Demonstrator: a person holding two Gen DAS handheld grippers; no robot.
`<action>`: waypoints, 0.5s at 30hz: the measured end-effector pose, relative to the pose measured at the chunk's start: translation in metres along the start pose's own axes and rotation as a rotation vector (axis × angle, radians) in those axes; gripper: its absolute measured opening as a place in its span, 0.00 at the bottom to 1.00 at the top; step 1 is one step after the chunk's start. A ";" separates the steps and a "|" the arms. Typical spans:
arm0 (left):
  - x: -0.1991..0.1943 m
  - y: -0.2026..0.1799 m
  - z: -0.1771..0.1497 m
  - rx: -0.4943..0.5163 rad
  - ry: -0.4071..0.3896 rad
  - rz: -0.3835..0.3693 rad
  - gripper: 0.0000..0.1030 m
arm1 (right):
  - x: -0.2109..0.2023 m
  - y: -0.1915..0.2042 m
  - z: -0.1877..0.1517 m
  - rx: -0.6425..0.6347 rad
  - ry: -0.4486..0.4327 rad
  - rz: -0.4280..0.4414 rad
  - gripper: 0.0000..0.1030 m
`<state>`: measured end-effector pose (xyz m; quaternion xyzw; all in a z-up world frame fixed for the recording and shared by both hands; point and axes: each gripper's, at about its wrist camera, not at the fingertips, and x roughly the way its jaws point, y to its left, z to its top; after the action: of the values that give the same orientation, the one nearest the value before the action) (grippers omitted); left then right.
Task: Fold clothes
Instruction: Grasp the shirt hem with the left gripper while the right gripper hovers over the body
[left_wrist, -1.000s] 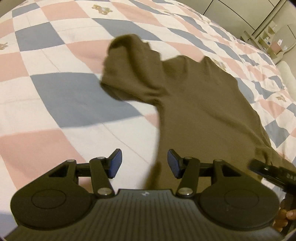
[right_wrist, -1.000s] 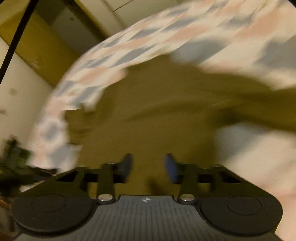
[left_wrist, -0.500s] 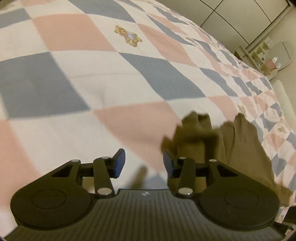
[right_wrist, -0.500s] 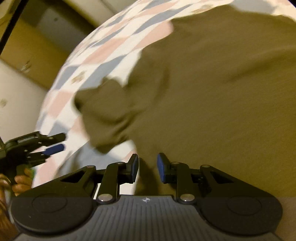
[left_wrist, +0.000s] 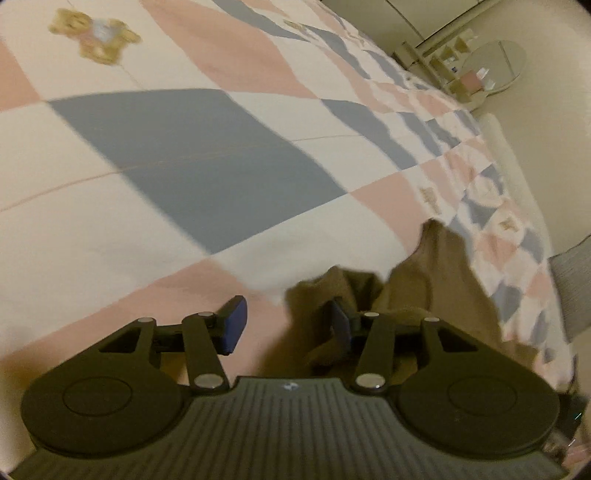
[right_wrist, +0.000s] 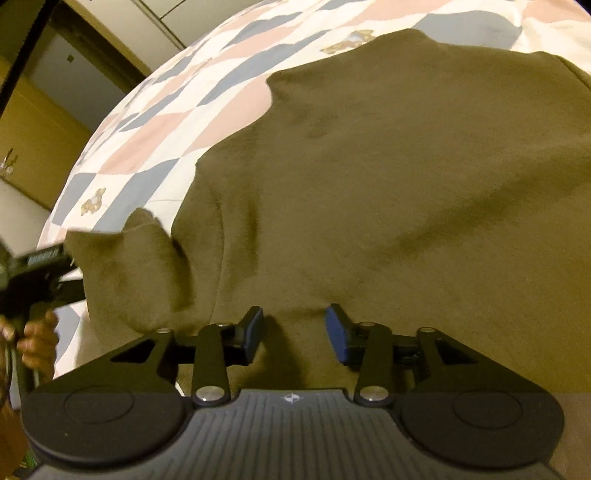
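Observation:
An olive-brown shirt (right_wrist: 388, 177) lies spread on the checked quilt (right_wrist: 155, 122). My right gripper (right_wrist: 295, 332) hovers low over the shirt's body. Its blue pads are opening, with flat cloth below them and nothing pinched. The shirt's sleeve (right_wrist: 140, 273) sticks out to the left, and a hand (right_wrist: 33, 343) holds the left tool's black body (right_wrist: 37, 266) at its end. In the left wrist view my left gripper (left_wrist: 286, 325) is at the rumpled sleeve (left_wrist: 424, 288). Its jaws are opening, and a lip of cloth lies by the right pad (left_wrist: 340, 325), not squeezed.
The quilt (left_wrist: 184, 155) has pink, blue and white squares with teddy bears and stretches far ahead of the left gripper. Past the bed's far right corner stand a small shelf with a round mirror (left_wrist: 491, 66) and a grey chair (left_wrist: 572, 291). Wooden cupboards (right_wrist: 29, 147) stand left of the bed.
My left gripper has swept off the shirt's body, out to the sleeve end and lower over the quilt. My right gripper has dropped closer to the shirt, and its jaws have spread apart.

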<state>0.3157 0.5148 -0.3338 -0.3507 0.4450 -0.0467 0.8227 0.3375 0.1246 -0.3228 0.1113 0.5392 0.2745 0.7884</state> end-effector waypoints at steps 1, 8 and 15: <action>0.004 -0.002 0.001 -0.003 0.002 -0.023 0.44 | 0.001 0.001 0.000 -0.014 0.001 0.001 0.47; -0.001 -0.030 -0.021 0.019 -0.062 -0.036 0.01 | 0.000 0.005 -0.003 -0.056 0.002 0.003 0.51; -0.165 -0.001 -0.074 -0.186 -0.275 0.334 0.01 | -0.007 0.008 0.001 -0.051 0.023 0.002 0.51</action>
<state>0.1607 0.5386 -0.2445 -0.3496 0.3827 0.1793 0.8361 0.3344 0.1272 -0.3132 0.0886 0.5409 0.2901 0.7845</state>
